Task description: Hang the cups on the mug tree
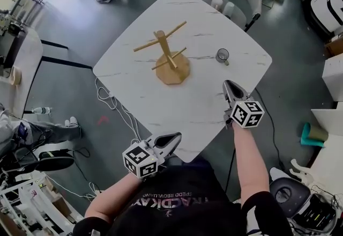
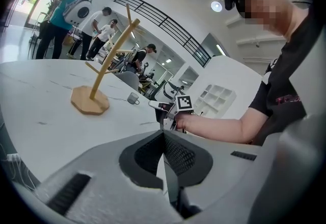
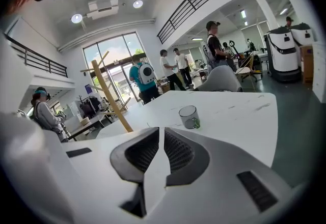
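Trouble is most likely to come from the cup (image 1: 222,56), which in the head view is seen standing alone near the right corner of the table (image 1: 203,106), well apart from the mug tree (image 1: 169,58) at the middle. A glancing approach could push it toward that corner, and a loose hold could let it drop before a peg is reached. The right gripper (image 1: 229,86) is held over the near right edge, short of the cup, and the left gripper (image 1: 177,136) at the near corner; nothing is touched by either. In the left gripper view the jaws are seen pressed together with nothing between them, so the tree, probably light, would not be steadied if it were knocked. In the right gripper view the jaws are likewise brought together and empty, pointed roughly toward the cup (image 3: 189,116) beyond them. They would have to be parted before any grasp, or the cup would simply be shoved.
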The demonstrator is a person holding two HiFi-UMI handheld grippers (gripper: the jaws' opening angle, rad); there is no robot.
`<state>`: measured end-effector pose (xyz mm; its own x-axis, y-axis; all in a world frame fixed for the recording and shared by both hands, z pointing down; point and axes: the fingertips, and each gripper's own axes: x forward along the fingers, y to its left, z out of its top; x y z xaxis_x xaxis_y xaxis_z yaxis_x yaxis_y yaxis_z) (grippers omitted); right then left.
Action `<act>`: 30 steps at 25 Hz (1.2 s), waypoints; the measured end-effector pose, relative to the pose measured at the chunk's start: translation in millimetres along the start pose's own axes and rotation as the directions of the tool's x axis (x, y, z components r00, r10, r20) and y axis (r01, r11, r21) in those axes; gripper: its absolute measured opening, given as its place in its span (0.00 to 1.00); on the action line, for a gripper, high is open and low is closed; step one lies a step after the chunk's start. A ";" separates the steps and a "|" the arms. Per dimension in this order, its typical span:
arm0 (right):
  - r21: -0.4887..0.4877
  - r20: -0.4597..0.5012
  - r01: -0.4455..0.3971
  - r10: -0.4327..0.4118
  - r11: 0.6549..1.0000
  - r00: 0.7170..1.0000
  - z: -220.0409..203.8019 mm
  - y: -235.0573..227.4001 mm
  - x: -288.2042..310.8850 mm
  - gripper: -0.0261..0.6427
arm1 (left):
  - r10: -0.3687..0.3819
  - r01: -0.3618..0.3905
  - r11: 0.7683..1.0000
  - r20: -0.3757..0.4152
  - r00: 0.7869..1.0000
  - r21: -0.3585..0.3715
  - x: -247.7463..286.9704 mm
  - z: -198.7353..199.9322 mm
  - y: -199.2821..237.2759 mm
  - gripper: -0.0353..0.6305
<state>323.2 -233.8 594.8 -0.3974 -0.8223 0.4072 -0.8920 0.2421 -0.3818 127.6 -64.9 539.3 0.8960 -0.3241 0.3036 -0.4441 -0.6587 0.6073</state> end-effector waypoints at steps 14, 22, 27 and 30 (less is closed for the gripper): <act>-0.138 -0.125 0.102 -0.120 0.985 0.985 0.2 -78.4 63.1 0.15 | 0.067 -0.067 0.997 0.005 0.998 -0.040 7.3 5.4 14.5 0.05; -0.176 -0.173 0.098 -0.129 0.979 0.976 -3.5 -88.2 84.6 0.16 | 0.089 -0.088 0.995 0.013 0.996 -0.047 7.6 4.1 14.6 0.05; -0.207 -0.204 0.097 -0.140 0.974 0.969 -7.2 -90.5 97.2 0.16 | 0.100 -0.099 0.993 0.019 0.995 -0.062 5.8 0.4 16.5 0.05; -0.240 -0.227 0.107 -0.163 0.965 0.960 -9.1 -92.0 102.0 0.16 | 0.104 -0.102 0.993 0.019 0.994 -0.066 3.9 -1.8 16.3 0.05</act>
<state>362.8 -335.2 679.0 -0.2853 -0.7120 0.6417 -0.9548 0.2694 -0.1256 123.8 -75.7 551.7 0.8449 -0.4039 0.3508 -0.5327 -0.5757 0.6203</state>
